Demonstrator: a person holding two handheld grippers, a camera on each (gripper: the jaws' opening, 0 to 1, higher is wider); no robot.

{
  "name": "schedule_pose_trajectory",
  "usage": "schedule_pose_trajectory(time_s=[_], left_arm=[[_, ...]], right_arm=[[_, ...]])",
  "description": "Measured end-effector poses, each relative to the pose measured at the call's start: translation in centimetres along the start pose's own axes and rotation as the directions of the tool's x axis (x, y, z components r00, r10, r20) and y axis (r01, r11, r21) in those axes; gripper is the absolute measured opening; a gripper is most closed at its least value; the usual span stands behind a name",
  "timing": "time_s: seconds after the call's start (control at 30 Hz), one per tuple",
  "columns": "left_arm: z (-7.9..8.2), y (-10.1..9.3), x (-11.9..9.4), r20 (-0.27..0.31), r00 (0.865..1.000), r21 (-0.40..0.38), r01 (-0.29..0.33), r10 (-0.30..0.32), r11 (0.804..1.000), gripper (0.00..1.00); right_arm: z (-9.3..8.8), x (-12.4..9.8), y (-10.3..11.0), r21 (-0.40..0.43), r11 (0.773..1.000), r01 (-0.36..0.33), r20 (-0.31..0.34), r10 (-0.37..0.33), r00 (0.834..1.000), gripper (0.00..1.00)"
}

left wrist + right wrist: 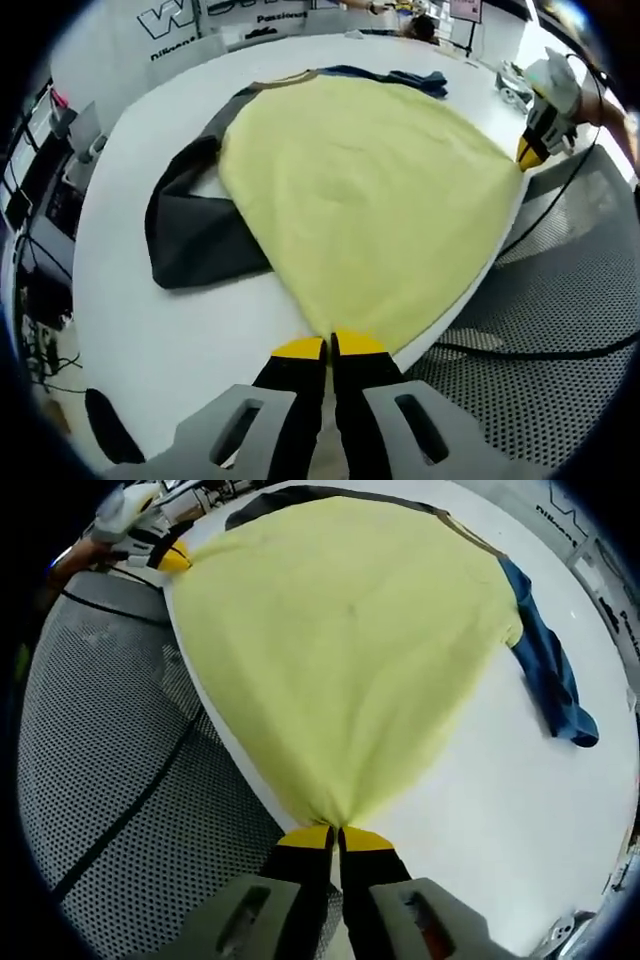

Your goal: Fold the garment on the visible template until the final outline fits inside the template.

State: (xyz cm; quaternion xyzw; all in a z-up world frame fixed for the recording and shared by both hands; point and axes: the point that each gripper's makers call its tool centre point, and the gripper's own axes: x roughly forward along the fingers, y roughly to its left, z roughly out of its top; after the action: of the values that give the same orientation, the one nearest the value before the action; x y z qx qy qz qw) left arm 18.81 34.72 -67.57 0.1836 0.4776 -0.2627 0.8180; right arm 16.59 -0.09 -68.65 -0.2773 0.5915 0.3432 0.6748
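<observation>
Left gripper view: left gripper (328,347), yellow-tipped black jaws pressed together on one bottom corner of the pale yellow soft-knit garment with one dark grey sleeve and one blue sleeve (360,190); garment lies spread flat on the round white table (170,340), hem along the near edge; grey sleeve (195,235) folded out to the left, blue sleeve (400,78) at the far side; right gripper (530,150) at the other hem corner, fabric drawn to a point there; black perforated mat (560,300) below the table edge; cable across it.

Right gripper view: right gripper (335,837), jaws closed and pinching the hem corner, cloth gathering into radial creases at the tips; blue sleeve (550,675) lies loose on the white top; left gripper (172,558) at the far corner, state there too small to tell.

Handling, as judged: light, limp, non-fragile; will sag and drag, not hold shape; corners are the sensible hold, both lifted together to keep the hem taut; sleeves likely to trail and need tucking.

No containers seen; no template outline discernible on the table.
</observation>
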Motion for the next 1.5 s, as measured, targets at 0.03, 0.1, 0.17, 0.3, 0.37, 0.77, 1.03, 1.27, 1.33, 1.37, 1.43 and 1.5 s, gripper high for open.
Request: schedule_pose_trajectory(time_s=[0.03, 0.1, 0.17, 0.3, 0.37, 0.77, 1.03, 1.27, 1.33, 1.37, 1.43, 1.5], left_arm=[[0.0, 0.0, 0.0, -0.002, 1.000, 0.009, -0.002, 0.002, 1.000, 0.00], [0.0, 0.0, -0.1, -0.006, 1.000, 0.032, -0.007, 0.007, 0.999, 0.01], [0.3, 0.1, -0.4, 0.004, 1.000, 0.054, -0.014, 0.014, 0.998, 0.01], [1.6, 0.7, -1.1, 0.064, 0.996, 0.050, -0.060, 0.057, 0.997, 0.03], [2.4, 1.2, -1.6, 0.111, 0.989, 0.020, -0.100, 0.097, 0.995, 0.04], [6.0, 1.6, -3.4, 0.250, 0.940, -0.107, -0.211, 0.231, 0.972, 0.05], [7.5, 3.9, -4.6, 0.326, 0.878, -0.181, -0.306, 0.351, 0.935, 0.03], [8.1, 3.6, -4.9, 0.352, 0.871, -0.178, -0.297, 0.343, 0.938, 0.02], [8.1, 3.6, -5.0, 0.350, 0.870, -0.176, -0.303, 0.347, 0.937, 0.02], [8.2, 3.7, -5.1, 0.351, 0.868, -0.183, -0.303, 0.350, 0.935, 0.02], [8.5, 3.8, -5.4, 0.360, 0.862, -0.202, -0.302, 0.357, 0.932, 0.02], [9.3, 3.7, -5.6, 0.381, 0.856, -0.220, -0.284, 0.350, 0.933, 0.02]], right_arm=[[0.0, 0.0, 0.0, 0.006, 1.000, -0.001, 0.005, 0.001, 1.000, 0.00], [0.0, -0.1, 0.1, 0.025, 1.000, -0.011, 0.018, 0.010, 1.000, 0.00], [0.0, -0.8, 0.2, 0.060, 0.998, -0.019, 0.043, 0.016, 0.999, 0.02], [1.1, -2.7, -1.1, 0.151, 0.989, -0.002, 0.167, -0.023, 0.986, 0.05], [2.0, -4.0, -3.0, 0.219, 0.975, 0.026, 0.244, -0.081, 0.966, 0.06], [4.2, -6.7, -12.0, 0.355, 0.914, 0.197, 0.360, -0.328, 0.874, 0.12], [7.0, -6.0, -16.2, 0.458, 0.869, 0.186, 0.404, -0.390, 0.827, 0.17], [7.4, -4.7, -18.8, 0.564, 0.817, 0.125, 0.406, -0.405, 0.819, 0.20], [7.5, -4.4, -19.0, 0.571, 0.813, 0.117, 0.404, -0.402, 0.822, 0.20], [7.6, -4.2, -19.1, 0.574, 0.811, 0.112, 0.402, -0.398, 0.824, 0.21], [7.6, -3.7, -19.2, 0.595, 0.798, 0.094, 0.397, -0.393, 0.830, 0.22], [7.7, -3.4, -19.4, 0.629, 0.775, 0.059, 0.399, -0.387, 0.832, 0.24]])
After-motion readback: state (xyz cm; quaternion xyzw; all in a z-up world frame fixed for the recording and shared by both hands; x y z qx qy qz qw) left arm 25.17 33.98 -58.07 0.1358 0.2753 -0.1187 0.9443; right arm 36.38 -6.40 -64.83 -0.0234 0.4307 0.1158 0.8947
